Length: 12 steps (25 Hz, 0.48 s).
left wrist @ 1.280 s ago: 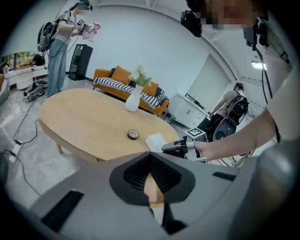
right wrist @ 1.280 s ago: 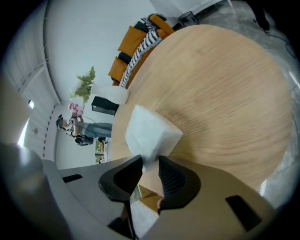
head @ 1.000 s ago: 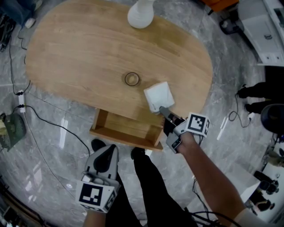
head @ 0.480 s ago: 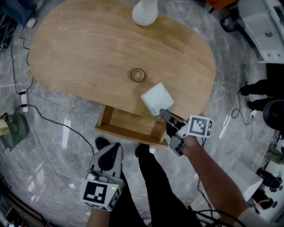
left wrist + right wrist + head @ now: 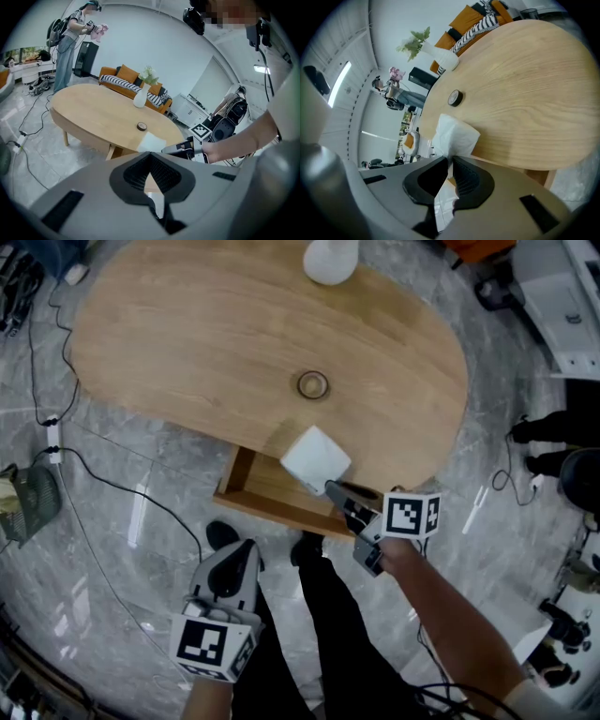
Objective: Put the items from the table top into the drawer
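A white folded napkin (image 5: 316, 459) hangs over the open wooden drawer (image 5: 265, 491) below the front edge of the oval wooden table (image 5: 187, 343). My right gripper (image 5: 334, 489) is shut on the napkin's near corner; in the right gripper view the napkin (image 5: 452, 133) sticks out from between the pads (image 5: 465, 176). A small round ring-shaped item (image 5: 312, 384) lies on the table top. My left gripper (image 5: 228, 577) hangs low in front of the drawer, jaws together and nothing in them. The left gripper view shows the napkin (image 5: 151, 142) and the right gripper (image 5: 180, 147) ahead.
A white vase (image 5: 330, 259) with greenery stands at the table's far edge. Cables (image 5: 56, 427) run over the grey marble floor at the left. My legs (image 5: 328, 615) are in front of the drawer. Another person's feet (image 5: 539, 432) show at the right.
The right gripper has carried the napkin leftwards off the table top to above the open drawer. The left gripper has shifted a little and stays shut.
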Motion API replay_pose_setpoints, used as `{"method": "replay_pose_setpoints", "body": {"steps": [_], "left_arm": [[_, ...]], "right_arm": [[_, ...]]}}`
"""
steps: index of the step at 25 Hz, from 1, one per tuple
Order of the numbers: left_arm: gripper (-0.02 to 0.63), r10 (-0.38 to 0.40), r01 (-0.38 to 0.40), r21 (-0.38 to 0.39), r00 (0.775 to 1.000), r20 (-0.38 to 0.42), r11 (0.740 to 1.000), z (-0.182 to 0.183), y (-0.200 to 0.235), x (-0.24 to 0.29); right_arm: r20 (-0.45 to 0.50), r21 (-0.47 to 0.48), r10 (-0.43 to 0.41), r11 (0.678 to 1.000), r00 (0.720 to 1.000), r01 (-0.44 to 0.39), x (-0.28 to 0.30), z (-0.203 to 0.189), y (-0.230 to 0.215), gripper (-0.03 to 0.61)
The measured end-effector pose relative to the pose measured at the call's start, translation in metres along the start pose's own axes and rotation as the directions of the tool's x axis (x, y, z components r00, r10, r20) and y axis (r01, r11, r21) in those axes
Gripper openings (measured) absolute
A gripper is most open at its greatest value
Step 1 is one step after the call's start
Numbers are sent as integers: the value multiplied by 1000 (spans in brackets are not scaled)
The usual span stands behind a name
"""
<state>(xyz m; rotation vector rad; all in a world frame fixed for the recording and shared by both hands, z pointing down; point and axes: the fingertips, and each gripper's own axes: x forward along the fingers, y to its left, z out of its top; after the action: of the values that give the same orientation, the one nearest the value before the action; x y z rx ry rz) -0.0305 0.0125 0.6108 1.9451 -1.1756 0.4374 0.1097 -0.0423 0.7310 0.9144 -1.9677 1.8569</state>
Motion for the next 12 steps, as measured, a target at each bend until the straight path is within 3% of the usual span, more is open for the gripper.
{"method": "replay_pose_setpoints", "body": {"steps": [12], "left_arm": [[0, 19, -19, -8, 1000, -5, 1000, -17, 18, -21]], "right_arm": [[-204, -207, 2, 977, 979, -45, 35, -62, 24, 57]]}}
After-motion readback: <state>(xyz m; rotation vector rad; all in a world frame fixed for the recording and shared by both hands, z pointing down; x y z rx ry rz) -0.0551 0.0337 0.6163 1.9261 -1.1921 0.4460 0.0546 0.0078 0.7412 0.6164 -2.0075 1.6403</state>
